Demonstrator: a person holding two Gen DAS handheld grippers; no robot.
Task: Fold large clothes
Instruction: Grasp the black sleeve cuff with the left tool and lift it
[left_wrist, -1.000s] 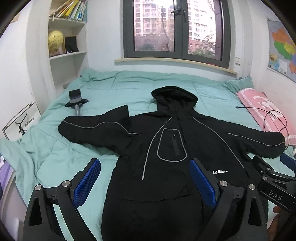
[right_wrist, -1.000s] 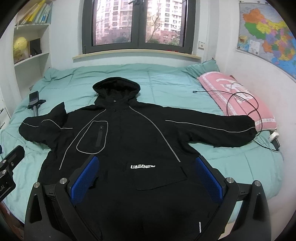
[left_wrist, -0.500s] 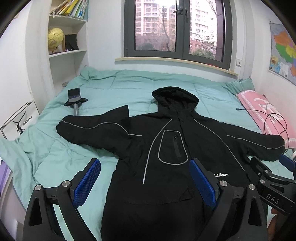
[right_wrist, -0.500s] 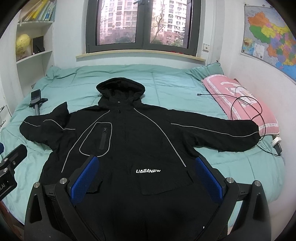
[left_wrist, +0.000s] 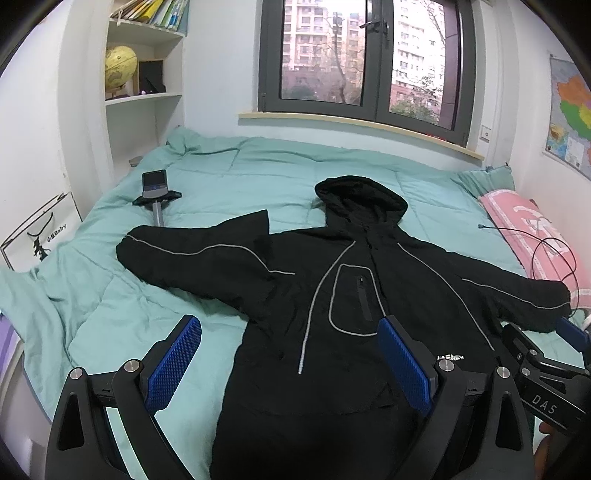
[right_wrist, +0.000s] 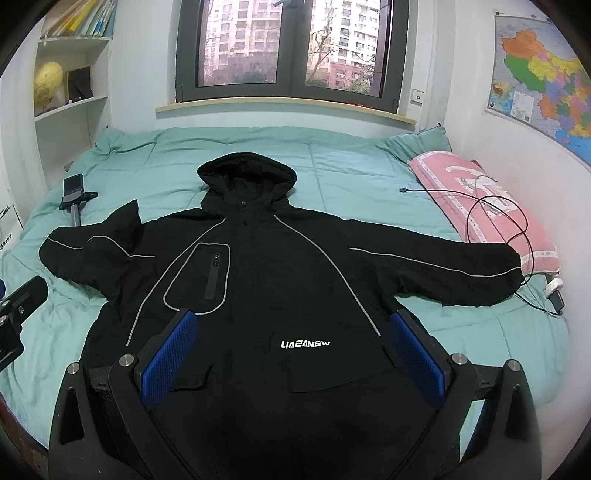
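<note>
A large black hooded jacket (left_wrist: 343, 295) with grey piping lies face up on the green bed, sleeves spread to both sides, hood toward the window. It also shows in the right wrist view (right_wrist: 280, 280). My left gripper (left_wrist: 288, 362) is open and empty, held above the jacket's lower left part. My right gripper (right_wrist: 295, 350) is open and empty above the jacket's hem; its body shows in the left wrist view (left_wrist: 543, 365) at the right. The left sleeve (left_wrist: 192, 258) has a raised fold near the shoulder.
The bed has a green quilt (left_wrist: 258, 173). A phone on a small stand (left_wrist: 157, 192) lies beyond the left sleeve. A pink pillow (right_wrist: 480, 199) with a black cable (right_wrist: 495, 218) lies at the right. Shelves stand at the left, a window behind.
Both grippers have drawn back and risen slightly, so the jacket sits a little lower and fuller in both views. The jacket has not moved.
</note>
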